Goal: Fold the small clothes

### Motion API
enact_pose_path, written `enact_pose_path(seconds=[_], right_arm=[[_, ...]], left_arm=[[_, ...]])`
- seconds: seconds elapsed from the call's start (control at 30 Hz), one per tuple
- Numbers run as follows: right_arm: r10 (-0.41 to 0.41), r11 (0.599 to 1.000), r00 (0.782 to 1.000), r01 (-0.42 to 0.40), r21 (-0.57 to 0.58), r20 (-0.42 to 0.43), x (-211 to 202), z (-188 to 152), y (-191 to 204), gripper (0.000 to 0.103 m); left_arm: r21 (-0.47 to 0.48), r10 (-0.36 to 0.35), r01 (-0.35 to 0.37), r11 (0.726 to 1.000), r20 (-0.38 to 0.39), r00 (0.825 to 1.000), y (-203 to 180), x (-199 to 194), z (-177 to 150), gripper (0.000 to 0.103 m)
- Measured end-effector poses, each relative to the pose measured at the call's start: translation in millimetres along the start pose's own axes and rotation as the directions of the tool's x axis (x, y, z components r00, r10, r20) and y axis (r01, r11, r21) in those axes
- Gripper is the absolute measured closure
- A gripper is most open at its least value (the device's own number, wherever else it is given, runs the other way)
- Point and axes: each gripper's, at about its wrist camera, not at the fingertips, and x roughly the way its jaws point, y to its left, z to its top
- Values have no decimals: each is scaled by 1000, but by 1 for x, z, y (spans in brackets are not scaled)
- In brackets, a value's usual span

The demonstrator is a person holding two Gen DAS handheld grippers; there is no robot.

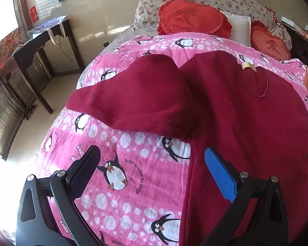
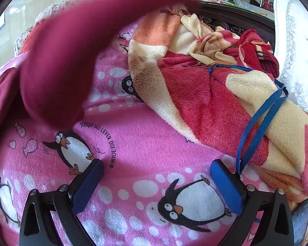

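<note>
Dark red garment (image 1: 236, 112) on a pink blanket (image 1: 133, 184) (white dots, black-and-white penguins).

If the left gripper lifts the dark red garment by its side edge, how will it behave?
The dark red garment will probably droop: it looks like soft fleece, lying limp with its sleeve spread flat. It seems light, and likely not slippery, since its fuzzy surface may cling to the penguin blanket.

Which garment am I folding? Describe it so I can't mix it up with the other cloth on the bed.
On the pink penguin blanket covering the bed, it's the plain dark red fleece top spread flat below the red heart cushions. Unlike the bundled orange, cream and red towel, it is one solid colour.
</note>
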Motion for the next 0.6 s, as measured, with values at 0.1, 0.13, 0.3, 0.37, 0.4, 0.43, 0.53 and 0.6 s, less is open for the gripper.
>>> enact_pose_path(seconds=[0.1, 0.13, 0.3, 0.37, 0.4, 0.43, 0.53, 0.6], right_arm=[[0, 1000, 1000, 0, 0, 0, 0, 0, 0, 0], [1, 1000, 1000, -1, 0, 0, 0, 0, 0, 0], [0, 1000, 1000, 0, 0, 0, 0, 0, 0, 0], [0, 1000, 1000, 0, 0, 0, 0, 0, 0, 0], [0, 1000, 1000, 0, 0, 0, 0, 0, 0, 0], [-1, 1000, 1000, 1, 1, 1, 0, 0, 0, 0], [0, 1000, 1000, 0, -1, 1, 2, 0, 2, 0], [3, 1000, 1000, -3, 0, 2, 3, -1, 2, 0]], left_arm=[[-7, -7, 7, 1000, -11, 1000, -1, 3, 0, 1], [-4, -10, 10, 1000, -11, 1000, -2, 2, 0, 1], [18, -13, 13, 1000, 4, 1000, -15, -7, 1, 1], [16, -19, 18, 1000, 5, 1000, -19, -12, 0, 1], [6, -28, 28, 1000, 19, 999, -19, -11, 0, 1], [7, -31, 31, 999, 19, 999, -21, -13, -1, 1], [22, -29, 28, 999, 24, 999, -28, -21, -5, 1], [38, -21, 20, 999, 24, 999, -34, -27, -6, 1]])
